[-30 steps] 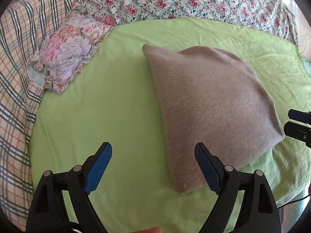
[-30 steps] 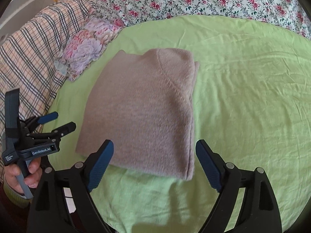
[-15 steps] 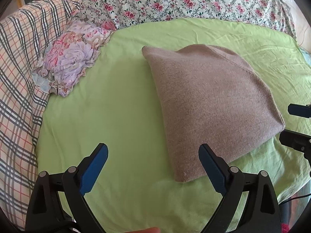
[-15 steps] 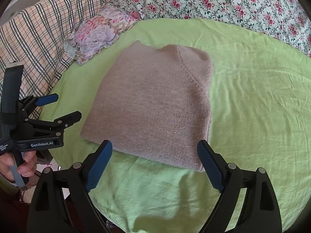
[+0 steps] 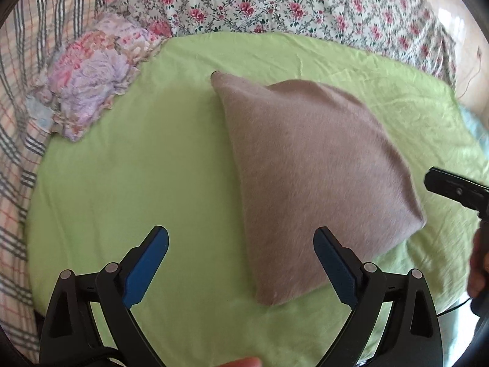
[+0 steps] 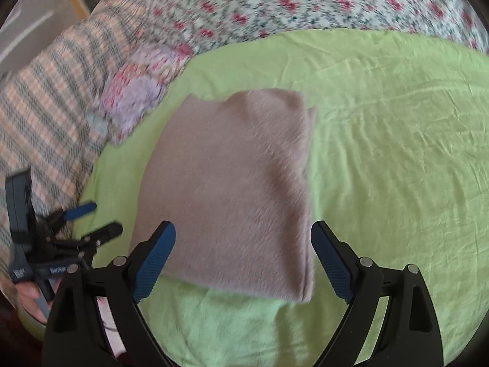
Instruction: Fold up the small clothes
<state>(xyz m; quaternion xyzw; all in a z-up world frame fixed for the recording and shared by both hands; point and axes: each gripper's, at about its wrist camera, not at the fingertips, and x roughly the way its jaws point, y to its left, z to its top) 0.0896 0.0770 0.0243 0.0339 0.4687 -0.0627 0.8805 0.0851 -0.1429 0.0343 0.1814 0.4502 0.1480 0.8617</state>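
**Left wrist view: folded sweater on the sheet, both tongs apart and empty**

Left wrist view, from the left edge: I see a plaid cover (image 5: 18, 128) along the frame's left side, then a ruffled floral pillow (image 5: 91, 79) at upper left, lying on the edge of the green sheet (image 5: 146, 168). A rose-print quilt (image 5: 275, 3) runs across the top. My left gripper (image 5: 241, 263) sits at the bottom of the frame, its blue pads (image 5: 146, 267) spread wide with nothing between them; the left pad is over bare sheet and the right pad overlaps the near edge of the sweater (image 5: 311, 171) in the picture, though I cannot tell whether it touches. The sweater, a tan knit, lies folded into a flat block right of centre. At the right edge my right gripper (image 5: 455, 186) shows only in part, just beside the sweater's right corner.

Right wrist view, blurred by motion: at lower left I see the left gripper (image 6: 91, 221) in a hand (image 6: 30, 296), fingers apart, just beside the sweater's (image 6: 232, 189) left edge. The sweater fills the centre, flat on the sheet (image 6: 397, 153), the pillow (image 6: 137, 98) beyond its far left corner. My right gripper (image 6: 243, 263) is at the bottom, pads (image 6: 331, 266) wide apart, holding nothing; they straddle the sweater's near edge in the frame.
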